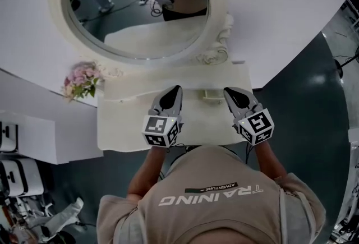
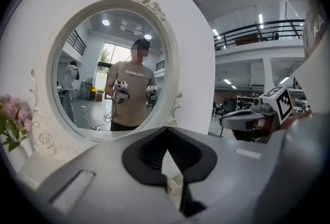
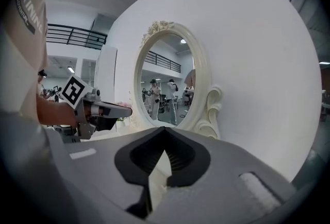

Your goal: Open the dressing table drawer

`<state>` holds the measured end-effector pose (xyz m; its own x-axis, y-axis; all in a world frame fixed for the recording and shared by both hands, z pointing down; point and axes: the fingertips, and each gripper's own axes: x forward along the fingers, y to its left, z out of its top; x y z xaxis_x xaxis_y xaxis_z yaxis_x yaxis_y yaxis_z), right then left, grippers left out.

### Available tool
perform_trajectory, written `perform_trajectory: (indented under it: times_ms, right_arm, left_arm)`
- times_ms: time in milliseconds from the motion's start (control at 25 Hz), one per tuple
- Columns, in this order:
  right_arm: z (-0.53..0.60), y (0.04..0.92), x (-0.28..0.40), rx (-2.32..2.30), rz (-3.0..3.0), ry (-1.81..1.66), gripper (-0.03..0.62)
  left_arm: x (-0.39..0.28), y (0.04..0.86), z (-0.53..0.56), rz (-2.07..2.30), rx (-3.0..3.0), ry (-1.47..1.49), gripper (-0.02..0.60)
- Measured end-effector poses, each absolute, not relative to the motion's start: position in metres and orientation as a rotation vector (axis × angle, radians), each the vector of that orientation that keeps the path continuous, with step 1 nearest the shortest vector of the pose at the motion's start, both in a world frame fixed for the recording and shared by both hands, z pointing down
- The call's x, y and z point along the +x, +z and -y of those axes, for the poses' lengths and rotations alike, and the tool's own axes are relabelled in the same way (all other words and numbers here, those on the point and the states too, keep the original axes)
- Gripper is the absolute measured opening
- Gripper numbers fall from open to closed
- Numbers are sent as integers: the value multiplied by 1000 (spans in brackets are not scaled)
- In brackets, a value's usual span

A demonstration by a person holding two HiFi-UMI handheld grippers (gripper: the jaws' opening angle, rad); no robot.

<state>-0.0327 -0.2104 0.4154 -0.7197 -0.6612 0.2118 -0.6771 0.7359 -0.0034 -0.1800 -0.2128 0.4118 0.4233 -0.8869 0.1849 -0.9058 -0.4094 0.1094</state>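
Holding left gripper [image 1: 177, 90] and right gripper [image 1: 228, 92] over the mid-frame tabletop [image 1: 123, 120], fingers [image 1: 170, 100] closed together and empty, likely lining up for the unseen drawer.

The bench [image 1: 120, 125] is a cream-white dressing table with a flat, pale top, set against a white wall [image 1: 280, 7]. At its back stands an oval mirror [image 1: 140, 13] in a carved cream frame, with scrolls at the foot and a flowery crest on top. The glass is upright and faces the room. At the bench's left back corner sits a bunch of pink flowers [image 1: 82, 79] with green leaves, just beside the mirror's frame. Right of the middle of the top, in front of the mirror's foot, lies a small pale oblong thing [image 1: 212, 95]; I cannot tell what it is. The bench stands on a dark grey floor [image 1: 303, 125].
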Motion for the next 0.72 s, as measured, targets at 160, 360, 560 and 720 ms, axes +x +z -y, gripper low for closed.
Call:
perform_trajectory:
  times_ms: [160, 360, 560, 720]
  right_arm:
    - [213, 393, -29, 1090, 2769, 58, 2]
    - [217, 365, -31, 1119, 2788, -8, 2]
    - [217, 349, -38, 1120, 2801, -59, 2]
    - [218, 346, -39, 1117, 2815, -15, 2]
  left_arm:
    - [-175, 398, 217, 1589, 2521, 147, 18]
    - [-179, 378, 220, 1628, 2556, 138, 18]
    - [-181, 366, 216, 1641, 2580, 130, 18]
    - [-183, 365, 214, 1643, 2572, 115, 18]
